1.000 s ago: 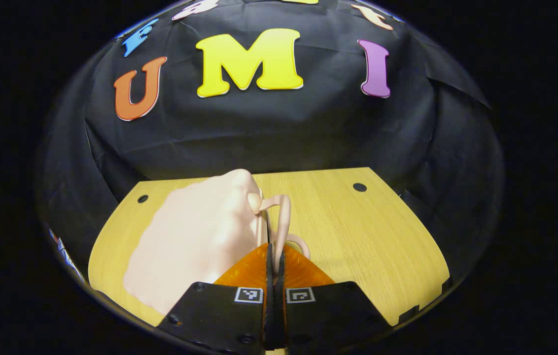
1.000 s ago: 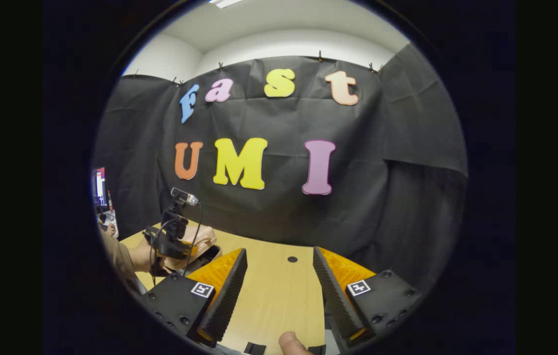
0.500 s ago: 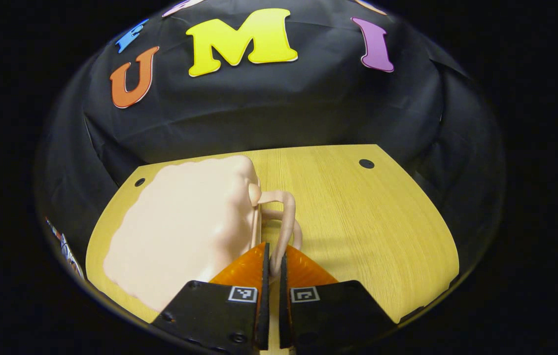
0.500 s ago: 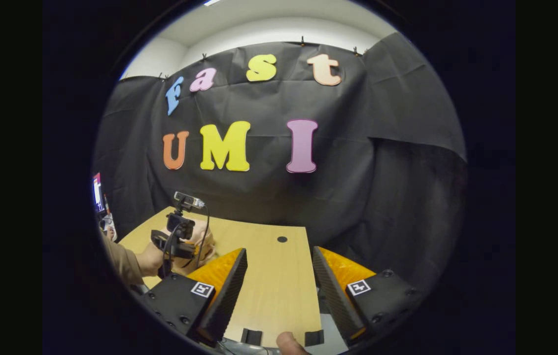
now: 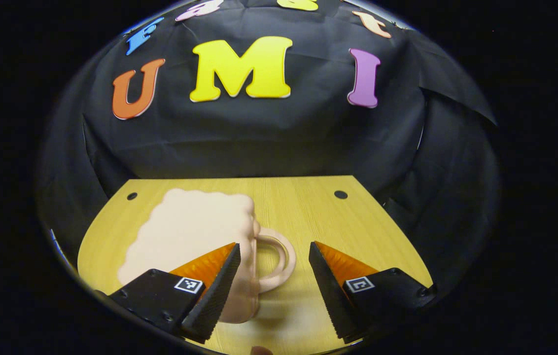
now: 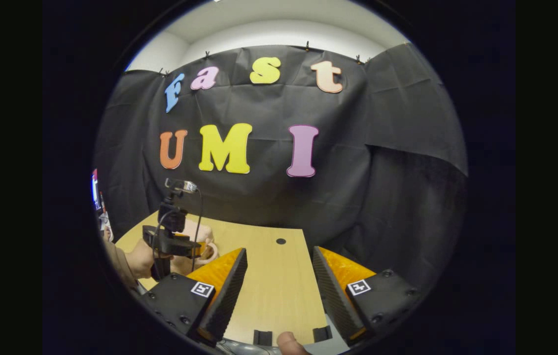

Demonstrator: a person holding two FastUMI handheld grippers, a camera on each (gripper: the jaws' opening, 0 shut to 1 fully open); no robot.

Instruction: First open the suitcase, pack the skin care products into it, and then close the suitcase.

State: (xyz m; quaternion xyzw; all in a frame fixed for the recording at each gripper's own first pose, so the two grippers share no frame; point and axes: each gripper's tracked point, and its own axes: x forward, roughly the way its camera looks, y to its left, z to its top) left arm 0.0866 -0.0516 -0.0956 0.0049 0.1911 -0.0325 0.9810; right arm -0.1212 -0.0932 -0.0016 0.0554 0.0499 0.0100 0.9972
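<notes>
The suitcase (image 5: 192, 236), smooth pale pink with bumpy edges, lies on the wooden table (image 5: 358, 227); both grippers (image 5: 271, 291) (image 6: 279, 291) spread wide.

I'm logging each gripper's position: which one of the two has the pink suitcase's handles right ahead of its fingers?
The left gripper: its open fingers flank the suitcase handles. The right gripper faces bare table.
</notes>
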